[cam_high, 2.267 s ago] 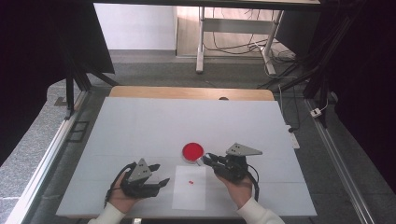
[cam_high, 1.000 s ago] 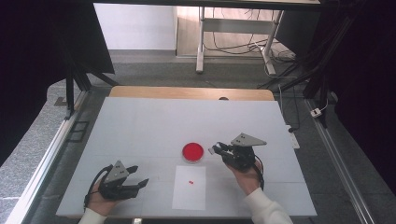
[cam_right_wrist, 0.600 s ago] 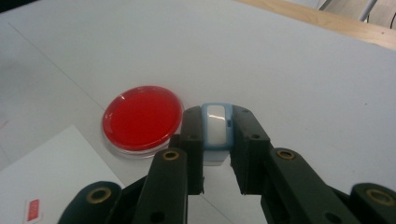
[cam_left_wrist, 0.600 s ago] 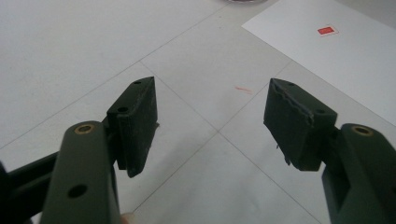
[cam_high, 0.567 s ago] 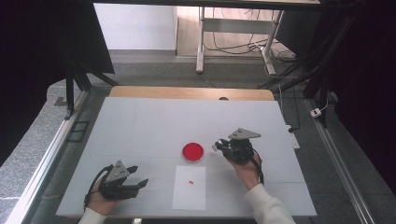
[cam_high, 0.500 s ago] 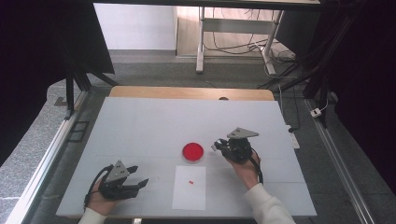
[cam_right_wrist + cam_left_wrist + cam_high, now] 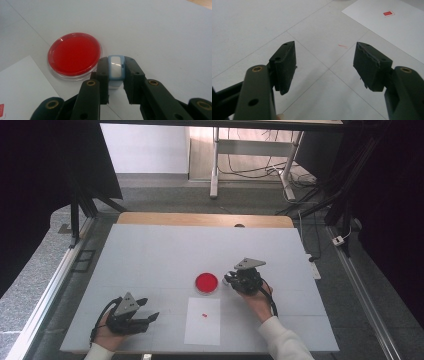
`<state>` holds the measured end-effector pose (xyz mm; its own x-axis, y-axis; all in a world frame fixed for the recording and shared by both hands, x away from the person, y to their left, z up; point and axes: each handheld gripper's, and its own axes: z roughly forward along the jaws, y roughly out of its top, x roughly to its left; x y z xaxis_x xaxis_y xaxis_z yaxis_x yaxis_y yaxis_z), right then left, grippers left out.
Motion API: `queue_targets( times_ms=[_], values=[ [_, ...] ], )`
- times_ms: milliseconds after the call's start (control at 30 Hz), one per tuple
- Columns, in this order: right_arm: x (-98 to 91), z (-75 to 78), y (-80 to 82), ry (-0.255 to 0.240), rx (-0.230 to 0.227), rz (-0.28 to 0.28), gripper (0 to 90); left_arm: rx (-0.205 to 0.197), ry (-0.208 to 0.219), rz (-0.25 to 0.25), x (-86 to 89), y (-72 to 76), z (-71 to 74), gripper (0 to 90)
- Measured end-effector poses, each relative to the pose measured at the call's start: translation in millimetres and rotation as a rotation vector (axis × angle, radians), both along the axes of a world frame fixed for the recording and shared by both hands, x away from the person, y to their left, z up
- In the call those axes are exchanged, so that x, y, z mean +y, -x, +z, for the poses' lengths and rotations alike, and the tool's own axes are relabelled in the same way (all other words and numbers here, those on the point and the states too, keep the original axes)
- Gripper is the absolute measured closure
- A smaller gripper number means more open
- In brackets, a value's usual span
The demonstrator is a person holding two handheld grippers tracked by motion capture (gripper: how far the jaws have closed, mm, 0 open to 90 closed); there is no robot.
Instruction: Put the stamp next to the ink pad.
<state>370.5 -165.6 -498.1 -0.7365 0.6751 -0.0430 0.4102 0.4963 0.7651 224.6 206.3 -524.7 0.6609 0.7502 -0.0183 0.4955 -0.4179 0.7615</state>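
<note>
While the left gripper [image 7: 150, 318] rests near the bench's [image 7: 150, 250] front left corner, well apart from the work, its fingers [image 7: 284, 66] stand partly open with nothing between them. It pulled back there from beside the white sheet [image 7: 202, 321] a couple of seconds ago and has kept still since.

The right gripper [image 7: 231, 279] has moved from the sheet's top edge up to the right side of the red dish [image 7: 206, 283], sinking slightly on the way. Its fingers [image 7: 102, 75] are closed tight on a small capsule [image 7: 116, 71] (pale blue rim, white centre), held just beside the dish rim. I judge the capsule is being carried to the dish, and that placing or applying it there is the step in hand.

Whether the capsule touches the dish or the bench cannot be told; its lower end is hidden between the fingers. A small red mark [image 7: 204, 314] on the sheet is too small to identify.
</note>
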Motion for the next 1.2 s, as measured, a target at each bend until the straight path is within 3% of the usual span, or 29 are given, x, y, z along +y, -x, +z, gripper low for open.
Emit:
queue_targets(
  times_ms=[200,400,567,700,1000,1200],
  values=[
    [-0.2,-3.2,-2.9,-0.023,-0.003,0.009,74.4,0.000,-0.003,0.001,0.1,0.2,-0.5,34.9],
    [1.4,-6.6,-3.9,-0.015,-0.006,0.012,72.3,-0.001,-0.003,0.001,0.5,0.7,-0.4,34.9],
    [-0.9,-3.4,-2.6,-0.049,-0.026,-0.007,56.5,0.001,-0.003,0.009,1.4,0.5,-0.2,34.4],
    [-6.6,-0.1,-1.7,-0.093,-0.038,-0.013,49.7,0.003,0.001,0.017,2.3,0.4,0.4,34.1],
    [-16.6,6.2,7.2,-0.135,-0.095,0.023,45.7,0.015,0.012,0.028,4.1,-2.4,-1.0,33.0],
    [-26.1,7.8,16.5,-0.143,-0.110,0.031,45.1,0.010,0.027,0.037,4.8,-2.9,0.5,31.2]
  ],
)
